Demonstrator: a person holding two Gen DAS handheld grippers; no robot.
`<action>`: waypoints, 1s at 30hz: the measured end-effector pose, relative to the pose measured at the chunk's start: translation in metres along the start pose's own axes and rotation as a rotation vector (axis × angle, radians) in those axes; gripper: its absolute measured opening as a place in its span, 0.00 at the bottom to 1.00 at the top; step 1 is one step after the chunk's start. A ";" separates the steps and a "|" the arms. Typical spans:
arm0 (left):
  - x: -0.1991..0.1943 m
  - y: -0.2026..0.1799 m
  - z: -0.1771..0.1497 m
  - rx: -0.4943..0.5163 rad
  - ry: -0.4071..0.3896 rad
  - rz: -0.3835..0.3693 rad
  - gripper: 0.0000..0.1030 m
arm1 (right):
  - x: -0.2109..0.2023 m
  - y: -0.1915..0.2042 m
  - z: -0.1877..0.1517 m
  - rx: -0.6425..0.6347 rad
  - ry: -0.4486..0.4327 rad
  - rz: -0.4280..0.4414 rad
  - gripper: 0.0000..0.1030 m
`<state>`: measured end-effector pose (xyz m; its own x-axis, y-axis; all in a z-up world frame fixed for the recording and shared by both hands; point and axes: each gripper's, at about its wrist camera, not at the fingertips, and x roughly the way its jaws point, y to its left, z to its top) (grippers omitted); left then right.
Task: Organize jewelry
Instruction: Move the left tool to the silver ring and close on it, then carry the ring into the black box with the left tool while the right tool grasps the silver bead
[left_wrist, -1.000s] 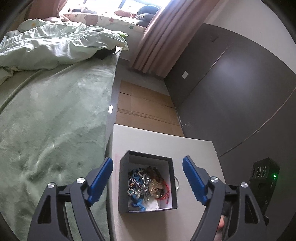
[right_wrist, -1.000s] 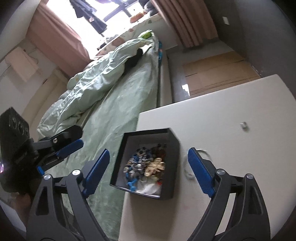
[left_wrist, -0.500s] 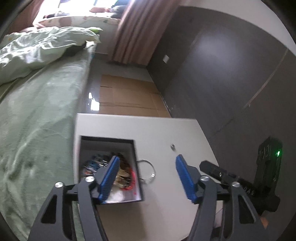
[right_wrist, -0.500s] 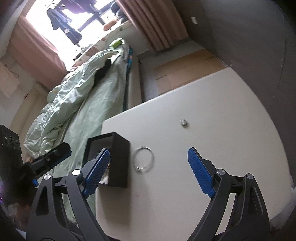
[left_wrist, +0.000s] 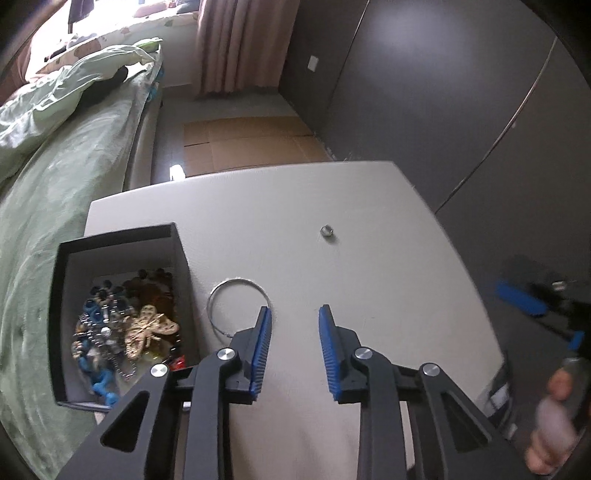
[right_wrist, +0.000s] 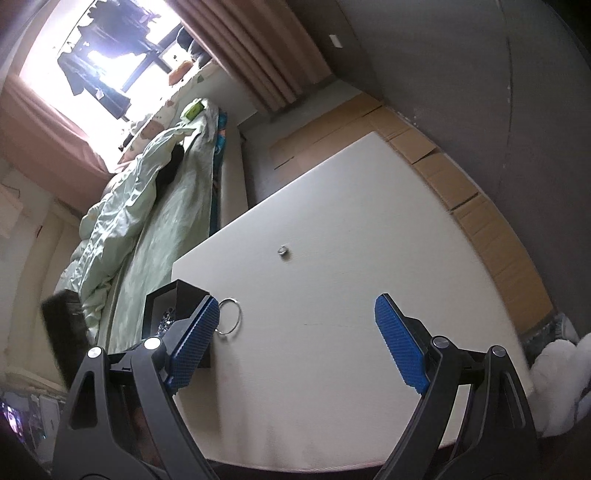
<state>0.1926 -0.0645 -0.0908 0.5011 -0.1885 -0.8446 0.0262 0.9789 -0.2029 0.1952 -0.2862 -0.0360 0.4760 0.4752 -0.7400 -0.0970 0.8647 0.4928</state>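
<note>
— Smooth white tabletop (left_wrist: 369, 206) is carrying what?
— Thin wire hoop (left_wrist: 236, 306) lying beside the black box (left_wrist: 122, 236) of beads; only the left view is showing inside.
— Grippers?
— Left gripper (left_wrist: 295, 332) is closing on nothing; right gripper (right_wrist: 295, 317) is gaping, empty.

One black box (left_wrist: 122, 236), one wire hoop (left_wrist: 236, 291), one small ring (left_wrist: 327, 230).

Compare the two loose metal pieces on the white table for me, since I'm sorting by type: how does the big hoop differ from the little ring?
The hoop is a large, thin wire loop lying flat beside the black box; the small ring is tiny and chunkier, alone farther out on the table. The hoop's edge lies by the left gripper; the ring lies well beyond it. Both are silver-coloured and outside the box.
</note>
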 end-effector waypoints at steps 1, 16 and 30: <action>0.005 -0.001 -0.001 0.006 0.004 0.013 0.23 | -0.003 -0.004 0.000 0.006 -0.002 -0.003 0.83; 0.057 -0.018 -0.010 0.124 0.040 0.220 0.17 | -0.006 -0.023 0.004 0.018 0.024 -0.052 0.83; 0.040 -0.010 -0.005 0.039 0.052 -0.030 0.00 | 0.003 -0.013 0.003 -0.009 0.040 -0.072 0.83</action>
<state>0.2081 -0.0825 -0.1245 0.4540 -0.2211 -0.8631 0.0751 0.9748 -0.2102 0.2008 -0.2963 -0.0430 0.4471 0.4177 -0.7910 -0.0720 0.8982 0.4336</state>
